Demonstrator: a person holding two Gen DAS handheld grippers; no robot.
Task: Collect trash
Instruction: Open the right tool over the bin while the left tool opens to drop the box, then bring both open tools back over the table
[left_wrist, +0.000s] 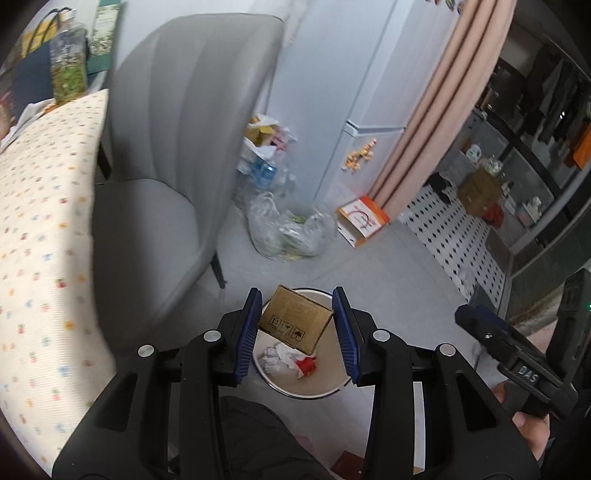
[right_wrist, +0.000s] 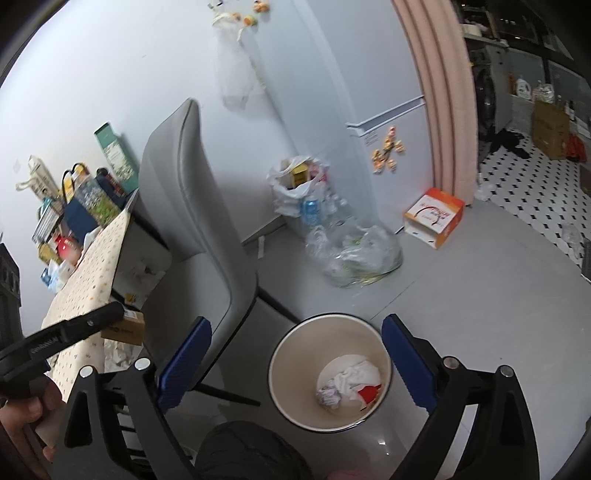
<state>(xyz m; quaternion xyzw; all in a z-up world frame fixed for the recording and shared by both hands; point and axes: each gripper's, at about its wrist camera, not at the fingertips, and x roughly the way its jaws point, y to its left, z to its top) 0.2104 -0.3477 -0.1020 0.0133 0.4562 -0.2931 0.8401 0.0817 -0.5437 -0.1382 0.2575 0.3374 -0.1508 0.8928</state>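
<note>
Left hand-held gripper (left_wrist: 297, 328) clamped on a small cardboard box (left_wrist: 295, 320), blue pads pressing its two sides; box tilted, printed face toward the camera, long axis running roughly pad to pad. Directly beneath it, the white bin (left_wrist: 334, 389), mouth open, crumpled white paper and a red scrap (right_wrist: 369, 393) lying at the bottom. Box hangs over the far part of the rim, so a release should probably fall inside; left hand is plainly the nearer one. Right hand-held gripper (right_wrist: 295, 363) spread wide, nothing between its pads, framing the same bin from above. Beyond: grey chair (right_wrist: 195, 221), clear plastic bag (right_wrist: 354, 254) on the floor, orange-and-white carton (right_wrist: 434, 218), fridge (right_wrist: 391, 122).
</note>
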